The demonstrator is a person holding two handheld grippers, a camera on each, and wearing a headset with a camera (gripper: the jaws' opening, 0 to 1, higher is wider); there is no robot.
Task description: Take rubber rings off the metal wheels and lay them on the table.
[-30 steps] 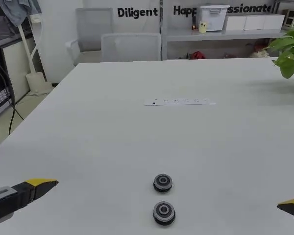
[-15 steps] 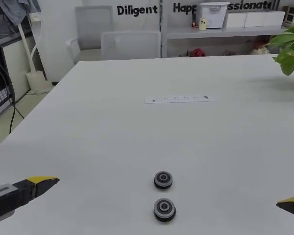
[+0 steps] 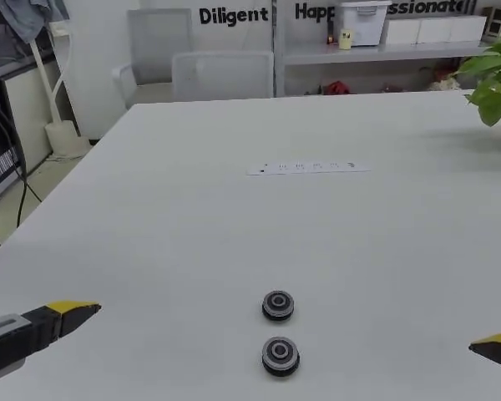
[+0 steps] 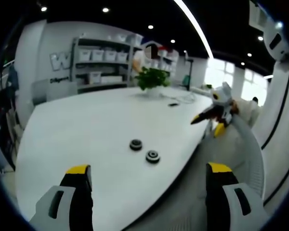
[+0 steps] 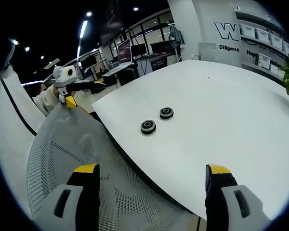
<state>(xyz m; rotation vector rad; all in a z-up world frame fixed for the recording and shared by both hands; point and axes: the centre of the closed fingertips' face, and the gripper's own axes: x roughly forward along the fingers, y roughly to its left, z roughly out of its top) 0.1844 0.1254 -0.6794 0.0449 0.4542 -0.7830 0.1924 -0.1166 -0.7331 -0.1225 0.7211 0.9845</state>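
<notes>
Two small metal wheels lay on the white table [image 3: 192, 209], close to its near edge and a little apart from each other. The near wheel [image 3: 280, 356] sat just in front of the far wheel [image 3: 277, 306], almost in line with it. Each wheel showed a dark band round a lighter metal middle, so both rubber rings looked to be on their wheels and none lay loose on the table.

Two grippers were held low, one on each side and well apart from the wheels. The left gripper [image 4: 149, 169] had its two yellow-tipped jaws spread wide with nothing between them, and its view looked across the table corner at both wheels. The right gripper [image 5: 152, 169] also had its jaws spread wide and held nothing. It hung over a grey mesh chair [image 5: 82, 149] off the table edge.

Farther up the table lay one white power strip [image 3: 309, 169]. Beyond the far edge stood two grey chairs [image 3: 223, 78], and one green plant [image 3: 494, 79] stood at the right edge.
</notes>
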